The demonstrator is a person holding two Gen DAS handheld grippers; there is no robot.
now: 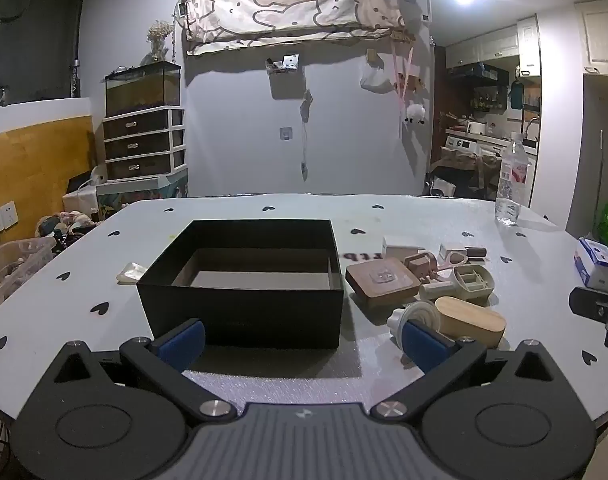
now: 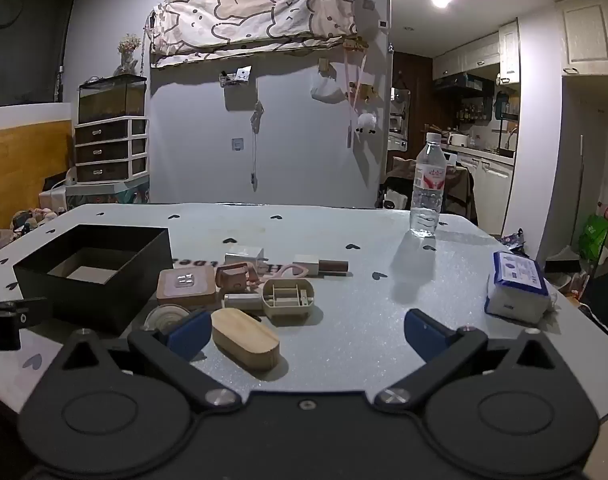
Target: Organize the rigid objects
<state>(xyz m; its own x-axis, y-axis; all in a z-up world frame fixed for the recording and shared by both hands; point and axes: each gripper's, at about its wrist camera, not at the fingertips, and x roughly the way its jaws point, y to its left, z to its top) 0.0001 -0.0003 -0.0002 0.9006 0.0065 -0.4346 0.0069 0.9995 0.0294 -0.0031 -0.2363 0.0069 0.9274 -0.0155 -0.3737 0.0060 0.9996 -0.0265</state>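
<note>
On the pale tabletop (image 1: 264,380) with its scattered heart marks, an open black box (image 1: 244,280) sits to the left of a loose cluster of small rigid objects, and as far as its visible floor shows, nothing has been put inside it. Judged from this layout, the organizing has not really begun: every piece still lies outside the box. Nearest the camera in the right wrist view is an oval wooden-lidded case (image 2: 246,338), lying just beside a round white disc-shaped item (image 2: 166,316). Behind them rest a square wooden block (image 2: 186,286) with a small clear piece on top, a beige compartmented tray (image 2: 288,298), a small pinkish-brown piece (image 2: 234,276), a white plug-like adapter (image 2: 244,256) and a white-and-brown stick-shaped item (image 2: 320,266); several of these touch or overlap one another. Well apart from the pile stand a clear water bottle (image 2: 426,188) toward the far edge and a blue-and-white packet (image 2: 518,286) near the right edge, neither obviously part of the sorting. The left hand-held gripper (image 1: 300,340) hovers low in front of the box with its fingers spread wide and nothing between them. The right hand-held gripper (image 2: 304,334) is likewise spread wide and empty, its left pad (image 2: 188,336) just beside the oval case. What remains appears to be the whole job: lifting each piece from the cluster and setting it in the box.
</note>
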